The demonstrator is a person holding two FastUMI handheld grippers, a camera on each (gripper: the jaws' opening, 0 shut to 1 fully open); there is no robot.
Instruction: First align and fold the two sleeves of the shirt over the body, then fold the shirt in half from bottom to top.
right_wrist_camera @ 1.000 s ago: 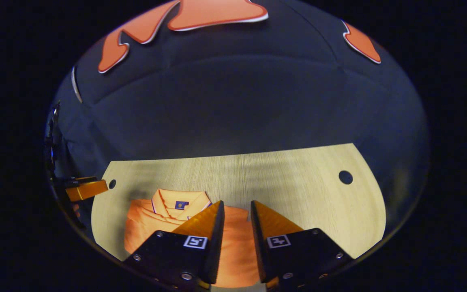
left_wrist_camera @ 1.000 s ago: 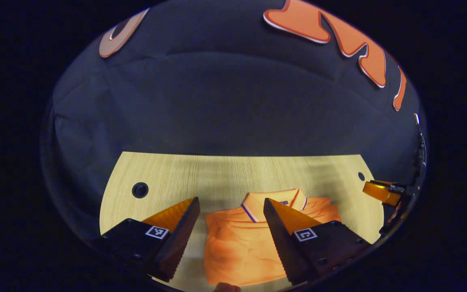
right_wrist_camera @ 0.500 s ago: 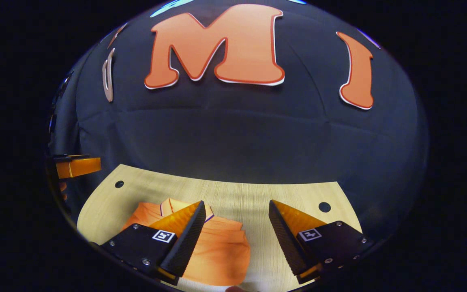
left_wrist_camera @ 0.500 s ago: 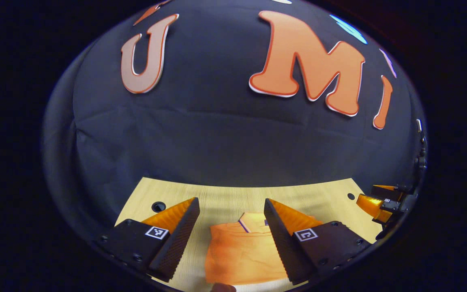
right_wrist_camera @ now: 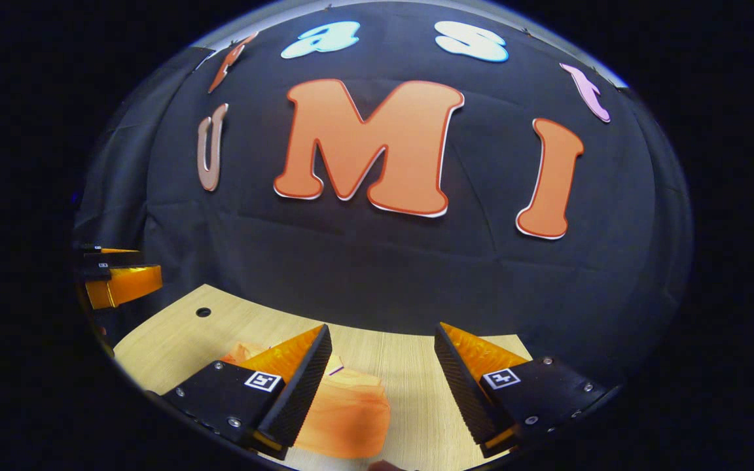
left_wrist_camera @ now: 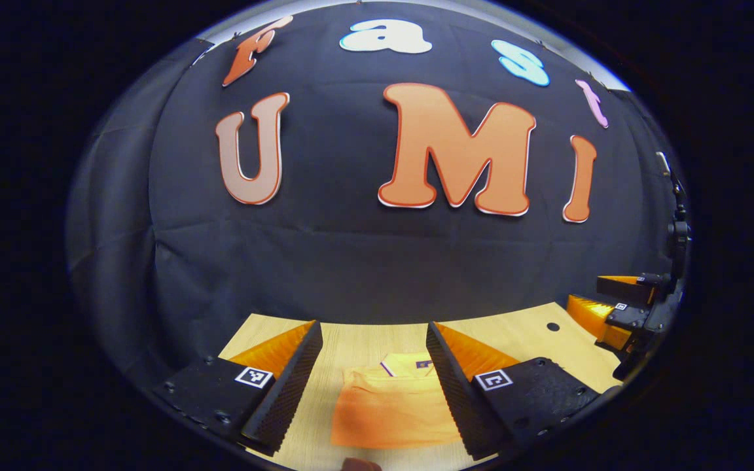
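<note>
Looking along the left gripper [left_wrist_camera: 374,327] in the left gripper view, its two fingers stand wide apart with nothing between them, raised above the wooden table [left_wrist_camera: 514,337]. The orange shirt [left_wrist_camera: 390,412] lies folded flat on the table below the gap, collar [left_wrist_camera: 406,363] toward the booth's wall. At the right edge the right gripper [left_wrist_camera: 603,304] hangs off the table, its fingers apart.

Across in the right gripper view, the right gripper [right_wrist_camera: 382,330] is likewise spread and empty, held above the table [right_wrist_camera: 410,373]. The shirt [right_wrist_camera: 347,412] rests lower left, partly behind the left finger. The left gripper [right_wrist_camera: 122,278] shows at the far left edge.
</note>
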